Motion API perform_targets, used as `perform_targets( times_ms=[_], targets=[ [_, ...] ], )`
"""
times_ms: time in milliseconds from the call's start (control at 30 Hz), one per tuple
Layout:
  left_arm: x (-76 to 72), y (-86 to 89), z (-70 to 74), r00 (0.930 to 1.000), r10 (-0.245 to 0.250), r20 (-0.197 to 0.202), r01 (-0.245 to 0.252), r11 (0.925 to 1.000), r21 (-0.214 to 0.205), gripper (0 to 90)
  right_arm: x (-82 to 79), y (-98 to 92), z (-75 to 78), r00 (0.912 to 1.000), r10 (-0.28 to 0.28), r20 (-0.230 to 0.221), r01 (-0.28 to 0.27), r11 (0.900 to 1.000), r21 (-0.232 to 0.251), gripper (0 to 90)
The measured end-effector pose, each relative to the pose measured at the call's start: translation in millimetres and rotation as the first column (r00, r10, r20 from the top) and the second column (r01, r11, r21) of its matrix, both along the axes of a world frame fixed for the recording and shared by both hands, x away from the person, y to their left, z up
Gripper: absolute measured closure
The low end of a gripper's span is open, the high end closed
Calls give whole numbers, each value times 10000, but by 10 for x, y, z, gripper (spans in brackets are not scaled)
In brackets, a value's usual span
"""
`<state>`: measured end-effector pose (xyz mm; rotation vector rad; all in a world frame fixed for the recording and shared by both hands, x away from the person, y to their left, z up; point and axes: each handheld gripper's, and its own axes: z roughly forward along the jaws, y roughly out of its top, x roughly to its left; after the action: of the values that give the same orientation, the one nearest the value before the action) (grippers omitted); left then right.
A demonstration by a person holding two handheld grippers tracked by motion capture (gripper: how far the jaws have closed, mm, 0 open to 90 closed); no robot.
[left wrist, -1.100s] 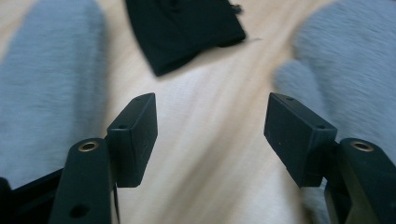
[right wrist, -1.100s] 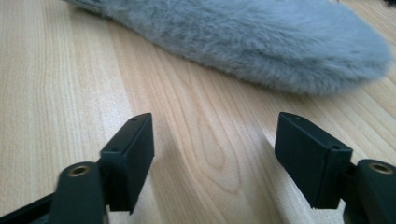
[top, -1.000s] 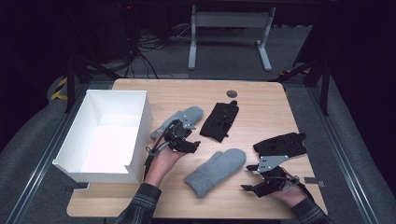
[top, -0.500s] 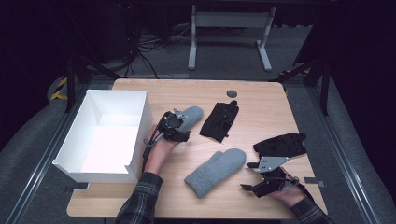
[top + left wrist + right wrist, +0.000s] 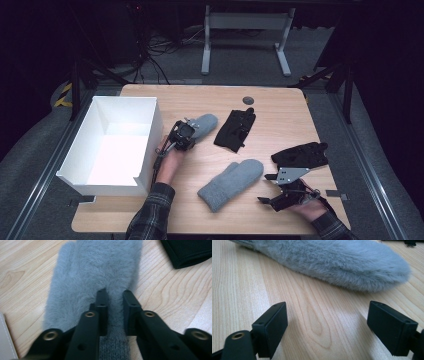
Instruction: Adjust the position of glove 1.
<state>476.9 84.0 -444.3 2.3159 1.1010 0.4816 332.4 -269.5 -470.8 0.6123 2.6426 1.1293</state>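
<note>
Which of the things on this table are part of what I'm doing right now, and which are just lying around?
In the job:
- fluffy grey mitten by the box, pinched in the left gripper
- open white box

Lying about:
- second fluffy grey mitten
- two black gloves
- open right gripper

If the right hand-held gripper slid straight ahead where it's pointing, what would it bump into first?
Most likely the fluffy grey mitten. The right hand-held gripper has open jaws over bare table, and the mitten lies across its path. How far off it is can't be judged.

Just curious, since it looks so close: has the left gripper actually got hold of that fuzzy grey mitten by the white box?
Touching. In the left gripper view the fingers have just closed, pinching a fold of the grey mitten between them.
</note>
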Motion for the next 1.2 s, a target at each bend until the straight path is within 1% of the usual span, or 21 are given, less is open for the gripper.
perform_targets(
  times_ms=[67,100,133,167,200,300,367,500,600,733,867,967,1067,1133,1200],
  targets=[
    [-6,16,20,10000,17,-30,-18,9999,-145,826,0,0,0,10000,0,-3,0,10000,-1,171],
    [-11,28,35,10000,46,-40,-47,9994,-342,829,0,0,0,10000,-10,0,10,10000,-1,172],
    [-11,28,35,10000,46,-40,-47,9994,-342,831,0,0,0,10000,-10,0,10,10000,-1,172],
    [-23,48,71,9999,111,-31,-113,9978,-652,832,2,-1,0,10000,-17,11,17,10000,4,172],
    [-23,48,71,9999,111,-31,-113,9978,-652,834,2,-1,0,10000,-17,11,17,10000,4,172],
    [-45,73,126,9998,198,-1,-197,9930,-1165,833,2,0,0,10000,-22,15,22,10000,3,172],
    [-63,79,159,9998,182,-41,-185,9895,-1432,835,2,-1,0,10000,-23,12,23,10000,2,172],
    [-105,97,243,9999,137,40,-127,9843,-1761,838,3,-1,0,10000,-44,21,44,10000,3,172],
    [-142,122,303,9999,170,24,-162,9779,-2082,839,3,-1,0,10000,-53,22,53,10000,2,172],
    [-180,138,360,10000,37,-4,-37,9747,-2235,841,4,-1,0,10000,-48,21,48,10000,1,172],
    [-229,147,414,9999,-88,-83,64,9663,-2573,841,4,-1,0,10000,-54,22,54,10000,-2,172],
    [-263,147,453,9997,-223,-139,178,9636,-2668,841,5,1,0,10000,-76,23,76,10000,-6,172],
    [-314,138,514,9992,-360,-178,295,9584,-2841,841,6,1,0,10000,-78,21,78,10000,-6,172],
    [-341,131,548,9988,-464,-159,399,9572,-2865,841,5,1,0,10000,-79,18,79,10000,-5,172],
    [-376,114,588,9982,-562,-206,476,9538,-2966,842,6,1,0,10000,-78,21,78,10000,-5,172]
  ],
)
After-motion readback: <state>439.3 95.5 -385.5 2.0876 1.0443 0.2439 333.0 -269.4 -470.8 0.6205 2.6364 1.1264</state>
